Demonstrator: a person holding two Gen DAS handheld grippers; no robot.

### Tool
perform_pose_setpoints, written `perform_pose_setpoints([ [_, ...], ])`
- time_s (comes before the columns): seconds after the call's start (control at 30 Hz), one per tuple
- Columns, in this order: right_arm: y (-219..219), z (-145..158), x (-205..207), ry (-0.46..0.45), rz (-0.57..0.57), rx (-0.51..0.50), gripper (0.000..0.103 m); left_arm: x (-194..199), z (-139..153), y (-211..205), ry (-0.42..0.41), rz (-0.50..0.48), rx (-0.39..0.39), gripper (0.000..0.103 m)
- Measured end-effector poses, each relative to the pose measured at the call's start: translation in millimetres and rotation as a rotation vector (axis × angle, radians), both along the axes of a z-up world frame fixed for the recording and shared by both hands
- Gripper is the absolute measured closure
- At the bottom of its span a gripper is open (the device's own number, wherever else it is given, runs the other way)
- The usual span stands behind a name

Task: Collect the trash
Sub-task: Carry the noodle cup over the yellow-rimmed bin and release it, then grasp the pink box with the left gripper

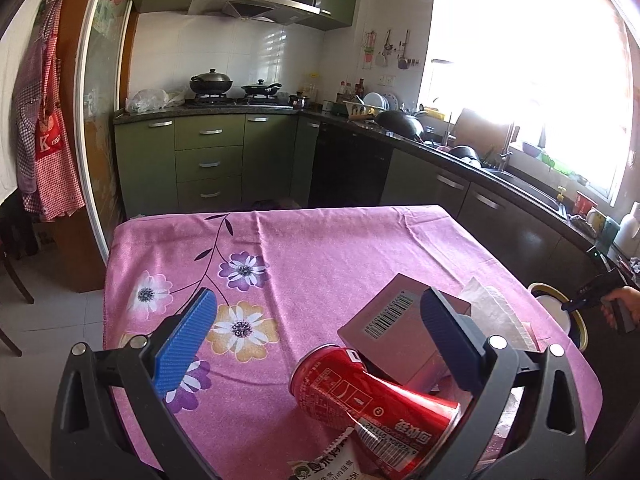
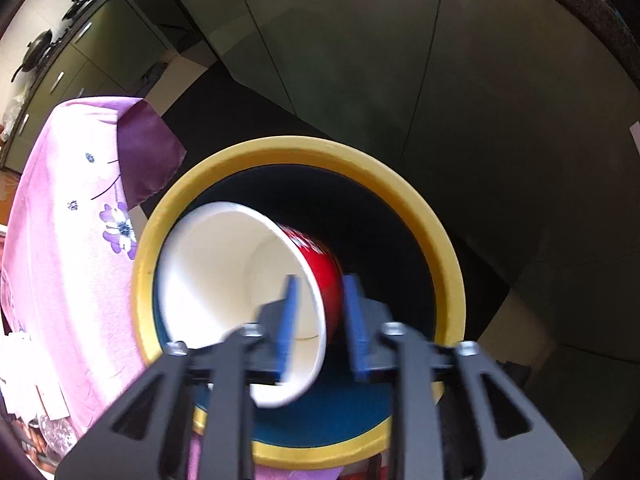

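Left wrist view. I see my left gripper (image 1: 316, 340) with its blue pads (image 1: 186, 344) spread wide, gripping nothing, above the table with the pink flowered cloth (image 1: 320, 248). A crushed red can (image 1: 372, 404) lies on its side at about 5 o'clock, between the pads but nearer the right one; I cannot tell whether it touches that pad. A flat grey box with a barcode (image 1: 396, 324) lies just behind the can, its near corner touching or overlapping it. A clear plastic wrapper (image 1: 496, 312) lies at 3 o'clock beside the box, and a printed paper packet (image 1: 328, 464) shows at 6 o'clock, partly under the can. Off the table's right edge, at 3 o'clock, stands the yellow-rimmed bin (image 1: 576, 320), with my right gripper's body above it.

Right wrist view. My right gripper (image 2: 320, 320) pinches the wall of a red paper cup (image 2: 248, 280), one pad inside the white interior and one outside on the red side. The cup is tilted, mouth toward 9 o'clock, and sits within the mouth of the bin (image 2: 440, 240). The clothed table fills 8 to 10 o'clock, just beside the bin.
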State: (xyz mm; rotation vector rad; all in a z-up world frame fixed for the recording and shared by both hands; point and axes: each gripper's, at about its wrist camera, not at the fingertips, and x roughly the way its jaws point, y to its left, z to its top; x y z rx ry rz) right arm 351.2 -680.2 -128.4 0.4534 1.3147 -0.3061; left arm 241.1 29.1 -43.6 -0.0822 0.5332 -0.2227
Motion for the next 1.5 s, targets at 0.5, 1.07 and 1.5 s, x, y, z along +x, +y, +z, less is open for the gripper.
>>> perform_pose_setpoints([
  [0.5, 33, 47, -59, -0.162, 0.158, 0.053, 0.057, 27, 18, -51, 0.078, -0.551, 0.125, 0.006],
  [1.07, 92, 80, -86, -0.198, 0.243, 0.082, 0.050, 110, -35, -69, 0.442, -0.899, 0.119, 0.006],
  [1.5, 112, 63, -48, -0.192, 0.267, 0.098, 0.050, 107, -40, -82, 0.477, -0.921, 0.136, 0.029],
])
